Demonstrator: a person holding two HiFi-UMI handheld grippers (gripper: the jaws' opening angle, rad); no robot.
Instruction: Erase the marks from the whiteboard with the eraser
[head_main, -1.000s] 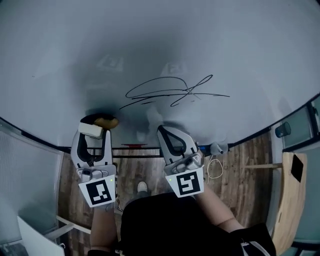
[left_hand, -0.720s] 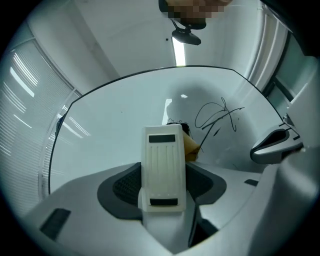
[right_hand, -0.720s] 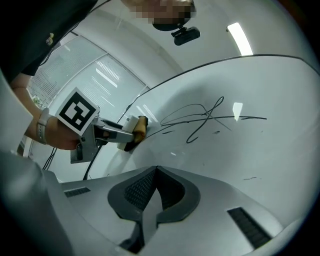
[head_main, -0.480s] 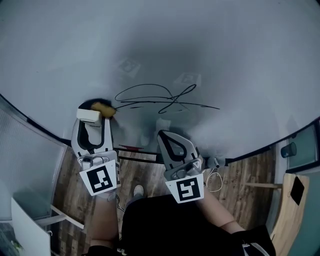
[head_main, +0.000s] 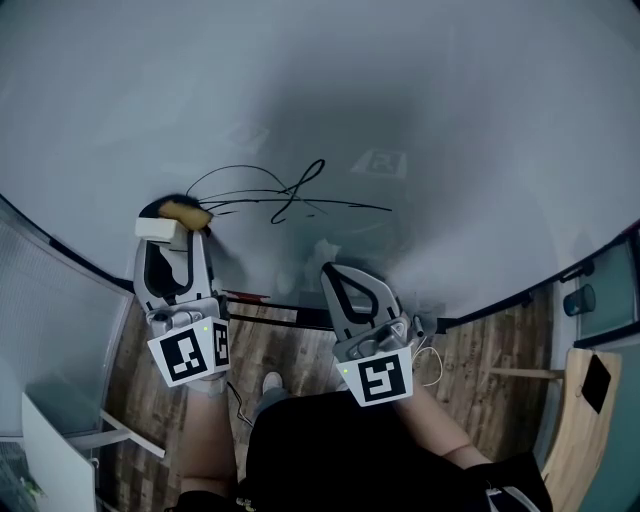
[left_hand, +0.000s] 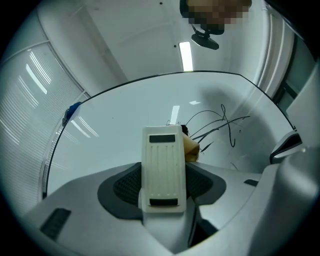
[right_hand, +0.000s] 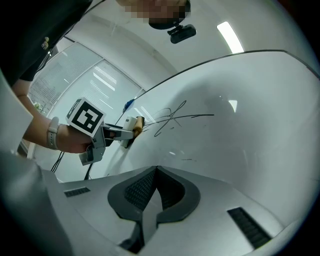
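Note:
A white whiteboard (head_main: 420, 110) fills the upper head view and bears a black scribble (head_main: 285, 196). My left gripper (head_main: 168, 228) is shut on a cream eraser (left_hand: 161, 167) whose tan pad (left_hand: 191, 148) presses the board at the scribble's left end (left_hand: 205, 125). The eraser also shows in the right gripper view (right_hand: 131, 126), beside the scribble (right_hand: 172, 117). My right gripper (head_main: 333, 272) is shut with nothing in it, held off the board below and right of the marks. In its own view the jaws (right_hand: 156, 186) meet along one line.
The board's dark lower frame (head_main: 480, 310) runs across the head view, with wooden floor (head_main: 480, 370) below it. A wooden chair (head_main: 578, 400) stands at the right. A white panel (head_main: 55, 470) sits at the lower left. The person's black clothing (head_main: 350, 450) fills the bottom.
The left gripper with the eraser has stayed against the board at the scribble's left end, and the left loops look thinner. The head view has shifted, so the marks sit further left. The right gripper holds its place.

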